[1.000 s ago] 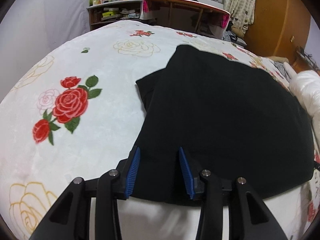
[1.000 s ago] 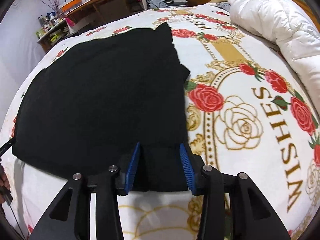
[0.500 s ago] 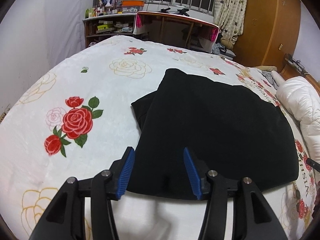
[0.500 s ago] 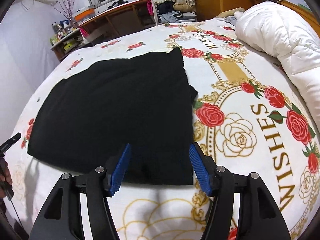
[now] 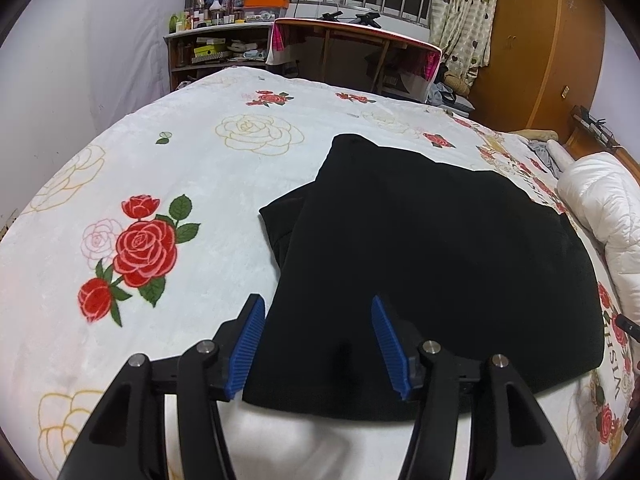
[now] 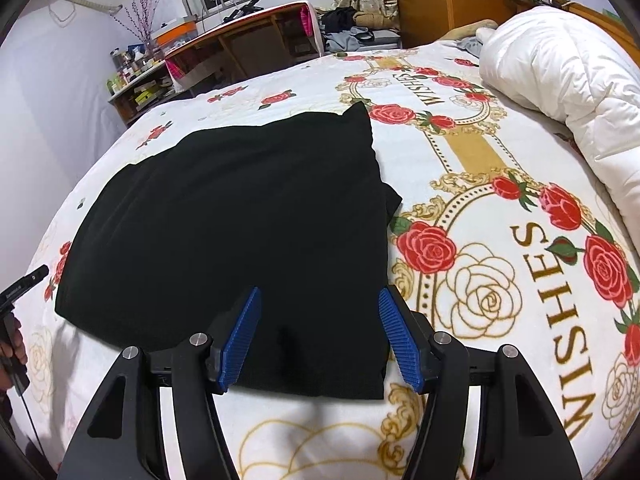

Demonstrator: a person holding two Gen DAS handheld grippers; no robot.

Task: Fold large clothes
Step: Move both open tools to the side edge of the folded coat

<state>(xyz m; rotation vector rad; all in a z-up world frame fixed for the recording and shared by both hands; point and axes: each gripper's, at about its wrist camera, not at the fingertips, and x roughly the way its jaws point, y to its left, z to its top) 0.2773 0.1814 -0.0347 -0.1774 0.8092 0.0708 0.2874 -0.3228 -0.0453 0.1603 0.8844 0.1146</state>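
Left wrist view: black garment (image 5: 432,264) lies folded flat on the bed (image 5: 200,184); left claw (image 5: 318,340) and right claw (image 6: 320,334) gape empty at its near edge, further folds probably remaining.

One black garment (image 5: 432,256) is counted on one rose-print blanket (image 5: 168,184); one white duvet (image 6: 560,80), one desk (image 5: 352,52), one shelf unit (image 5: 208,52) and two grippers are seen.

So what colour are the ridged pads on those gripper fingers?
Bright blue pads on black arms, clearest in the right wrist view.
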